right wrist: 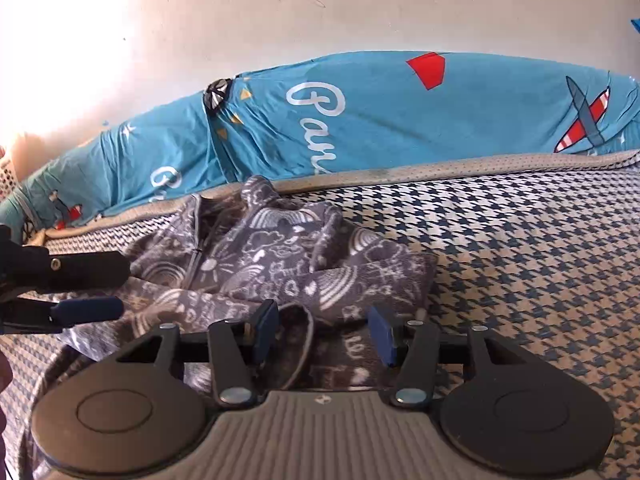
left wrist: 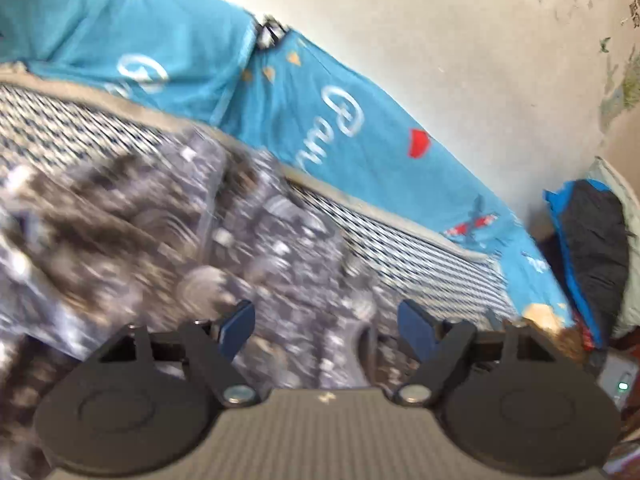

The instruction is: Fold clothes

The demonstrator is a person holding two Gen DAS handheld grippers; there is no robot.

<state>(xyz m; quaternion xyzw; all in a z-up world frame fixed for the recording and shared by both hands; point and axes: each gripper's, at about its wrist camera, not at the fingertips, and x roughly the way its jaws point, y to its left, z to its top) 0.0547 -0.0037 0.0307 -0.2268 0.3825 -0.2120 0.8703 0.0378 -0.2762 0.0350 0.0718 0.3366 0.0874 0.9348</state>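
Left gripper (right wrist: 90, 288): at the left edge of the right wrist view, over the jacket's left side; jaws wide, nothing between them in its own blurred view.
Jacket (right wrist: 260, 264): grey fleece with white doodle print, on the houndstooth cover (right wrist: 520, 248), near its far edge, just in front of the blue sheet (right wrist: 400, 120).
Long axis: collar at the far end by the sheet, hem toward the cameras, zip running along it; my reading is that it points away from the person.
Sleeve (right wrist: 372, 280): lies crosswise over the body, cuff at the right.
Right gripper (right wrist: 324, 334): jaws half apart, low over the near hem; a dark fold of fleece sits between the pads (right wrist: 266, 330), but I cannot tell if they pinch it.
Doing it well: probably grip the hem through both layers, lift evenly, carry it toward the collar along the zip line, keeping the crossed sleeve flat.
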